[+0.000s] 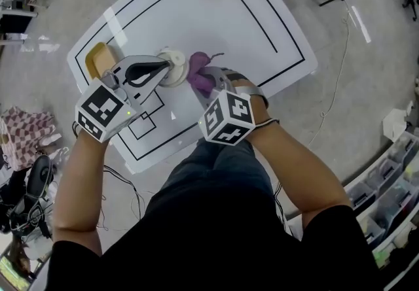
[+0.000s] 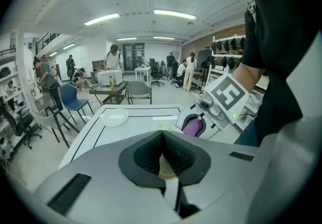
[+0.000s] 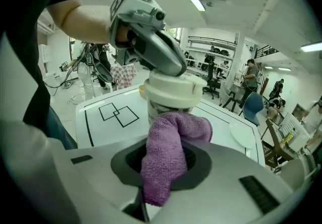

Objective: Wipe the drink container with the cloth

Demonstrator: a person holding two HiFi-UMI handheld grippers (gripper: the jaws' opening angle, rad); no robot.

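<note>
Head view: my left gripper (image 1: 163, 72) clamps the drink container (image 1: 175, 62) at the left of the table (image 1: 262, 28), steadying it, while my right gripper (image 1: 209, 80) pinches the purple cloth (image 1: 198, 67) against its side for wiping

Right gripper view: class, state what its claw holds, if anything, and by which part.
The right claw holds the purple cloth, clamped near one bunched end; the other end lies against the drink container below its lid.
</note>
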